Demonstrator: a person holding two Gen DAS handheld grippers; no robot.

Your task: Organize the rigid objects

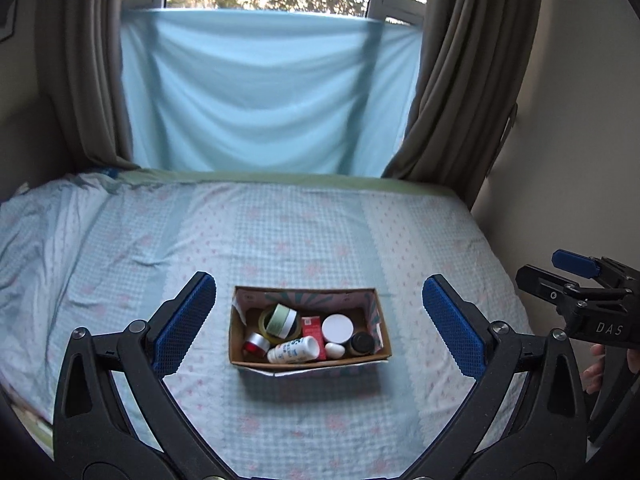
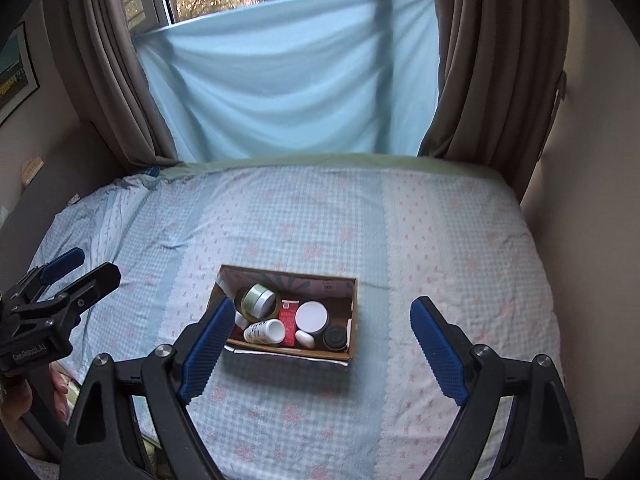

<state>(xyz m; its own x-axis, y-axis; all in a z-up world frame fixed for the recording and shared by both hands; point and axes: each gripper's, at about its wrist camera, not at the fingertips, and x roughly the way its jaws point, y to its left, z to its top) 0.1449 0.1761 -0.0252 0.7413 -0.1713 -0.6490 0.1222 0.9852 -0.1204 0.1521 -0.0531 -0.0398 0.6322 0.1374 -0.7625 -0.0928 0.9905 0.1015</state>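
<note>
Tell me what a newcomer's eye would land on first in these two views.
First, the open cardboard box in the middle of the bed, packed with jars, a lying white bottle and a red carton. Next, the pale blue sheet hung across the window behind the bed. Both the left claw and the right claw are open and empty, short of the box.

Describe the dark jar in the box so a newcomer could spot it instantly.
On the bed sits an open cardboard box of toiletries. The dark jar stands in its near right corner, beside the white-lidded jar. It is the only black-lidded item there.
</note>
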